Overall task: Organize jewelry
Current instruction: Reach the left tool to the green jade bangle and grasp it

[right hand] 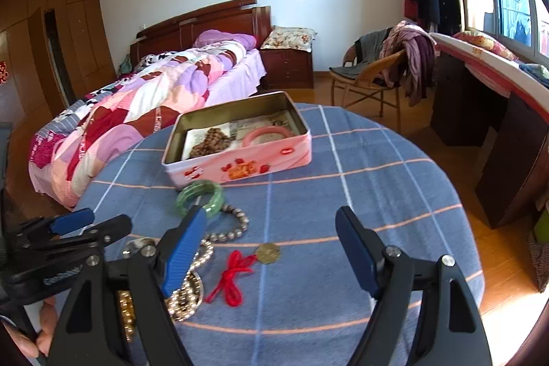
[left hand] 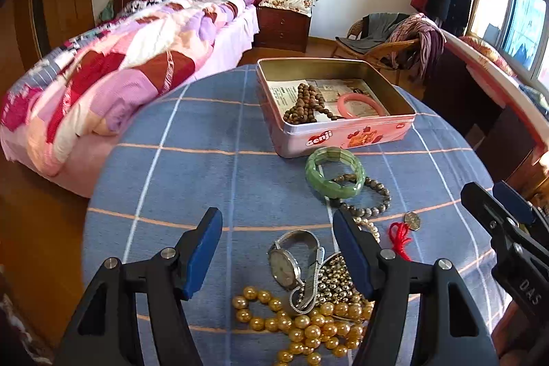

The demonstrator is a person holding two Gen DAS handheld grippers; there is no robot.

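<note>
A pink tin [left hand: 343, 136] [right hand: 240, 163] stands on the blue checked table and holds a brown bead string [left hand: 307, 105] and a pink bangle [left hand: 360, 105]. In front of it lie a green bangle [left hand: 334, 172] [right hand: 200, 194], a grey bead bracelet [left hand: 374, 201], a coin on red cord [left hand: 411, 221] [right hand: 268, 252], a wristwatch [left hand: 291, 263], a gold bead necklace [left hand: 308, 325] and small metal beads [left hand: 334, 283]. My left gripper [left hand: 278, 246] is open over the watch. My right gripper [right hand: 271, 249] is open above the coin.
The round table [right hand: 343, 194] has a blue checked cloth. A bed [right hand: 154, 91] stands behind on the left, a wicker chair with clothes [right hand: 384, 67] behind on the right, and a desk [right hand: 480, 84] under the window.
</note>
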